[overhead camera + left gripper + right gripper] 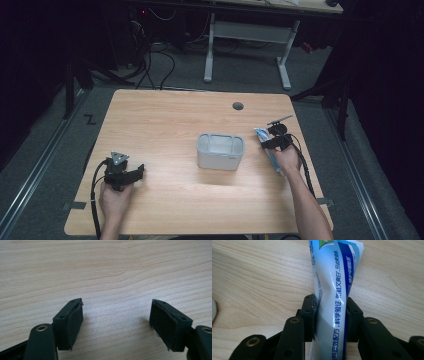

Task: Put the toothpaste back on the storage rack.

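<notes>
Your left gripper (125,172) rests on the pale wooden bench (165,125) near its front left corner, jaws released with only bare wood between them. At mid-bench stands the translucent white rectangular plastic box (220,151). Just right of it, your right gripper (276,143) has its jaws clenched on the white-and-blue plastic toothpaste tube (332,290), which lies on the bench near the right edge
</notes>
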Demonstrator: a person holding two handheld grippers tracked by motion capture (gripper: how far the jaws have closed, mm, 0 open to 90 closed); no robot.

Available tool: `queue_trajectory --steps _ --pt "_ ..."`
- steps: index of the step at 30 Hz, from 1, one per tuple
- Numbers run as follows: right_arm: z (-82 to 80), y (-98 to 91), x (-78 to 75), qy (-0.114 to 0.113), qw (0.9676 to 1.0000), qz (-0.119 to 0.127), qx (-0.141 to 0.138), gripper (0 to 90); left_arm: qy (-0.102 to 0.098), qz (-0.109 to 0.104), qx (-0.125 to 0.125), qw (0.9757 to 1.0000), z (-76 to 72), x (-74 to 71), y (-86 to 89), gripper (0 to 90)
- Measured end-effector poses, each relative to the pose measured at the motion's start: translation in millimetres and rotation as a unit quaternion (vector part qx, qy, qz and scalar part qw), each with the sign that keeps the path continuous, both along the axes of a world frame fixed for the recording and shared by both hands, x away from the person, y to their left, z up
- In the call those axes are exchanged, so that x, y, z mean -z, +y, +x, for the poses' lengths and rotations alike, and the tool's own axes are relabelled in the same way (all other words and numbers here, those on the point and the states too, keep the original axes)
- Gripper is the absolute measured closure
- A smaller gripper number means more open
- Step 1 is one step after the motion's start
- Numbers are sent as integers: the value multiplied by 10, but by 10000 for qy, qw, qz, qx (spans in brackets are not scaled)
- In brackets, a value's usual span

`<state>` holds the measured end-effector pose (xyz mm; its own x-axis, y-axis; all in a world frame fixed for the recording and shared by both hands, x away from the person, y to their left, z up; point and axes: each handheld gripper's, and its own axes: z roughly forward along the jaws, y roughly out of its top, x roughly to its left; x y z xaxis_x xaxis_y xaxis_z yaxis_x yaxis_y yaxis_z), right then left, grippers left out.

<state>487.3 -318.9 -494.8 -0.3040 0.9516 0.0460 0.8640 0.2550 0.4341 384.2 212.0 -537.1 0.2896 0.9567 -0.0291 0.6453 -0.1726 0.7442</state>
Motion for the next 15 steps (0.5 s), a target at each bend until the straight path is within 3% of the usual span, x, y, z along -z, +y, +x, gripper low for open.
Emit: queue_trajectory --steps 4,15 --pt "-24 -10 -31 -15 9998 185 -28 684 -2 0 0 10000 0 0 0 274" --pt "-116 -10 -195 -228 9990 318 -194 692 -4 0 0 10000 0 1 -1 274"
